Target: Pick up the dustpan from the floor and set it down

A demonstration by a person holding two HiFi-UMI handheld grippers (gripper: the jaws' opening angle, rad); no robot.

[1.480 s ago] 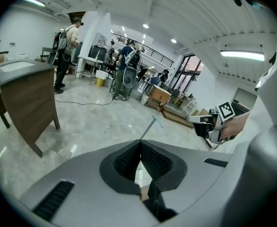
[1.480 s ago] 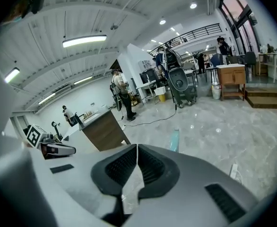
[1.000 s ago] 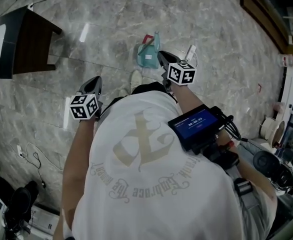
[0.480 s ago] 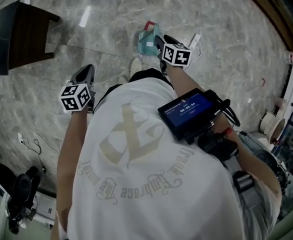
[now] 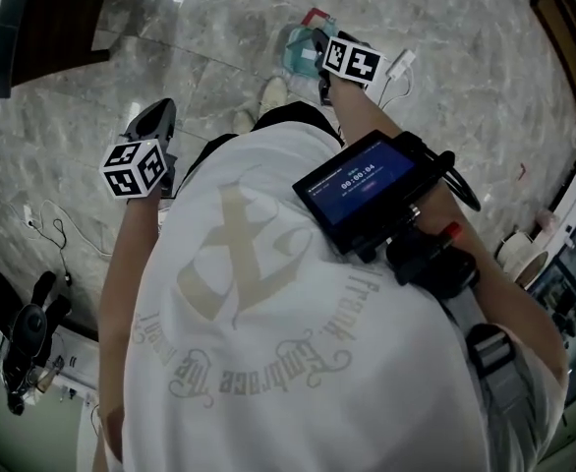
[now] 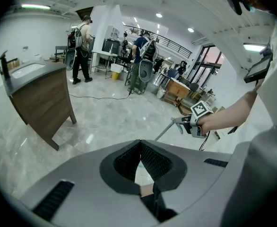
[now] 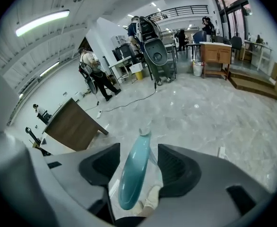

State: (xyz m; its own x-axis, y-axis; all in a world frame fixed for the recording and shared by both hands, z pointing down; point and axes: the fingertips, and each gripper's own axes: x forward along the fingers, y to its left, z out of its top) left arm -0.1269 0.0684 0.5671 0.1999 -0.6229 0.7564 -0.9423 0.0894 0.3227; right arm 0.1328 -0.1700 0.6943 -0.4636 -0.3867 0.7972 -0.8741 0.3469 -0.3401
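Marble floor looked slick, so the teal dustpan, which sat on it just ahead of the person's shoe, could have skated off if nudged. Its glossy handle stood between the jaws of the right gripper. Those jaws had just been opening and weren't touching it. Handle sat nearer one pad, so an off-centre close risked twisting or slipping it. Left gripper was closed on nothing, off to the side: no backup.
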